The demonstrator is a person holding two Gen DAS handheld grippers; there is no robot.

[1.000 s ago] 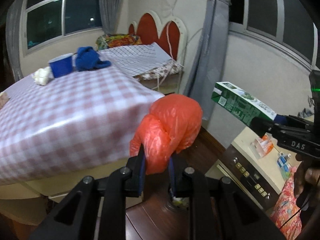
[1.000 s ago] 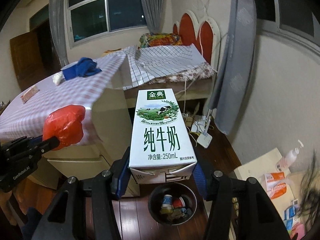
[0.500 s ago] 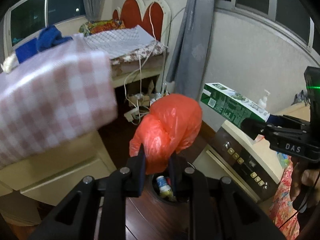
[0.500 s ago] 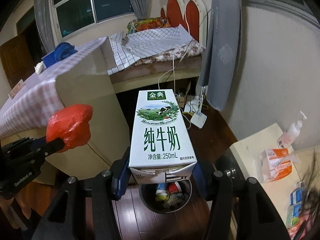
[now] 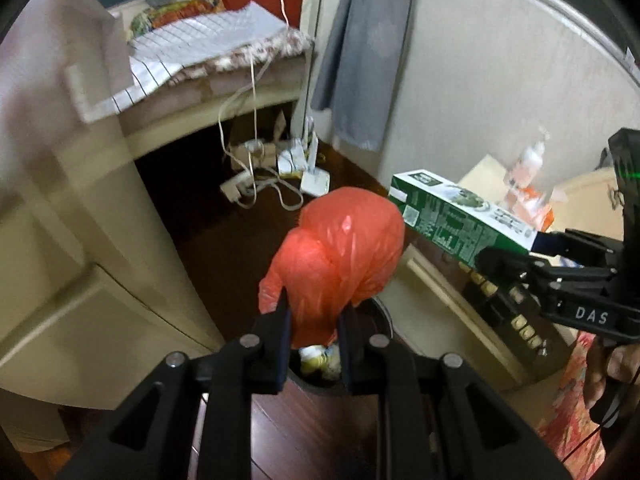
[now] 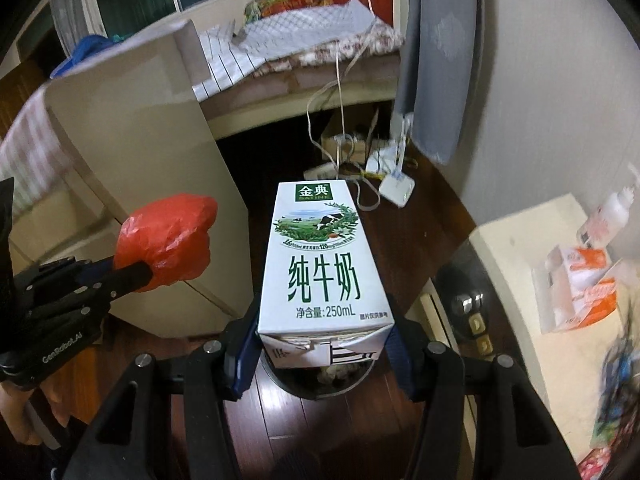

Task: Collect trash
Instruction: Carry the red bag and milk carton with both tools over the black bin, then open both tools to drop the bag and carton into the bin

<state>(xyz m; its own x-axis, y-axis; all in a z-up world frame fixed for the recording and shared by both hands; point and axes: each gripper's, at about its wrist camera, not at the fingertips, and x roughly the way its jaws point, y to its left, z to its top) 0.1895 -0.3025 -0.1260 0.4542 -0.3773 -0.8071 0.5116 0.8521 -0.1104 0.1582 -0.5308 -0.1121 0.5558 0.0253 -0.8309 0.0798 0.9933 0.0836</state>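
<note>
1. The red plastic bag [image 5: 340,248], crumpled into a ball, is clamped by its lower end in the left gripper [image 5: 313,320], jaws pinched tight on the plastic.
2. It hangs right above the trash bin [image 5: 384,312], a dark round bin on the wood floor [image 5: 312,432] with a bottle and wrappers showing inside, partly hidden behind the bag.
3. Over in the right wrist view, the milk carton [image 6: 324,268], white with green print and marked 250mL, sits squeezed between the blue pads of the right gripper [image 6: 322,350], held by its near end and pointing away from the camera.
4. The same bin [image 6: 320,384] peeks out just beneath the carton's near end.
5. From the left view the carton [image 5: 460,220] juts in from the right, its far end almost meeting the bag.
6. Left of the bin stands a cream cabinet [image 5: 80,280]; right of it a low cream unit [image 6: 532,320] carries orange-and-white packets [image 6: 580,276] and a pump bottle [image 6: 612,204].
7. Farther back, white cables and a power strip [image 5: 240,188] lie on the floor below a bed [image 5: 224,44], beside a grey curtain [image 5: 360,52].
</note>
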